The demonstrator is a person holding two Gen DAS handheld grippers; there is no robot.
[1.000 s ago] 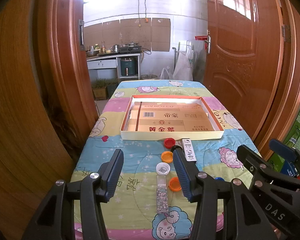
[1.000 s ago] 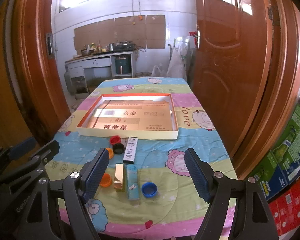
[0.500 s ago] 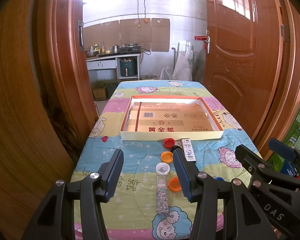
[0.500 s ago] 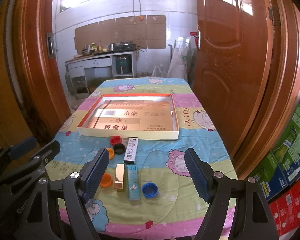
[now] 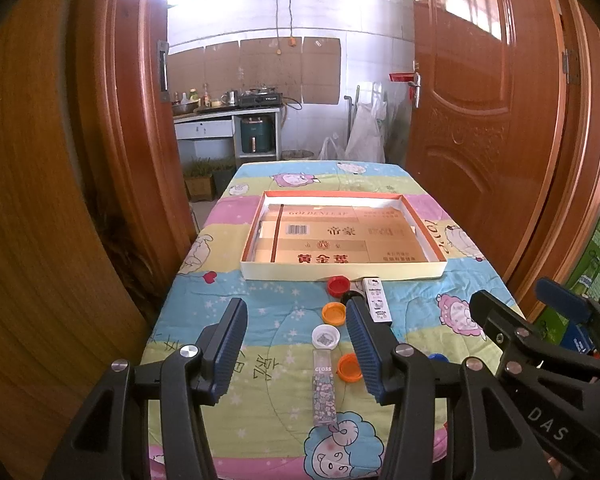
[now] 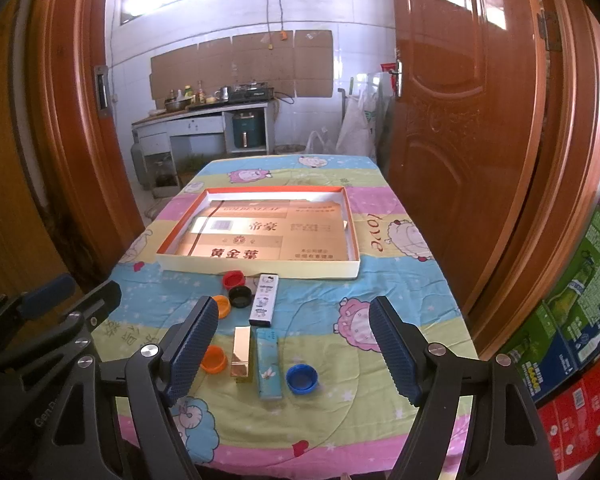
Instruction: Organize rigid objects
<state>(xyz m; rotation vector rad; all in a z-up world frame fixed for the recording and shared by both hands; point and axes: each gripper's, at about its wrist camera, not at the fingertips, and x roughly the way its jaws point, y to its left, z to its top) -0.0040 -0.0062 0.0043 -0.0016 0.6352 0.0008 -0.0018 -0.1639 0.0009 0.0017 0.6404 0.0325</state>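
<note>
A shallow cardboard tray point(image 5: 342, 273) point(image 6: 260, 270) with an orange rim lies mid-table. In front of it sit a red cap point(image 5: 337, 284) point(image 6: 233, 279), a black cap point(image 6: 240, 296), orange caps point(image 5: 334, 314) point(image 6: 213, 359), a white cap point(image 5: 325, 336), a blue cap point(image 6: 301, 378), a white cartoon box point(image 5: 376, 299) point(image 6: 265, 299), a gold box point(image 6: 242, 354), a light-blue box point(image 6: 269, 363) and a clear patterned box point(image 5: 324, 387). My left gripper point(image 5: 296, 350) hangs open above the near caps. My right gripper point(image 6: 294, 354) is open above the gold and light-blue boxes. Neither holds anything.
The table wears a pastel cartoon quilt point(image 5: 268, 336). Wooden doors point(image 5: 480, 120) flank it on both sides, close to its edges. Stacked printed cartons point(image 6: 580, 320) stand at the right. A kitchen counter point(image 6: 204, 114) shows through the doorway behind.
</note>
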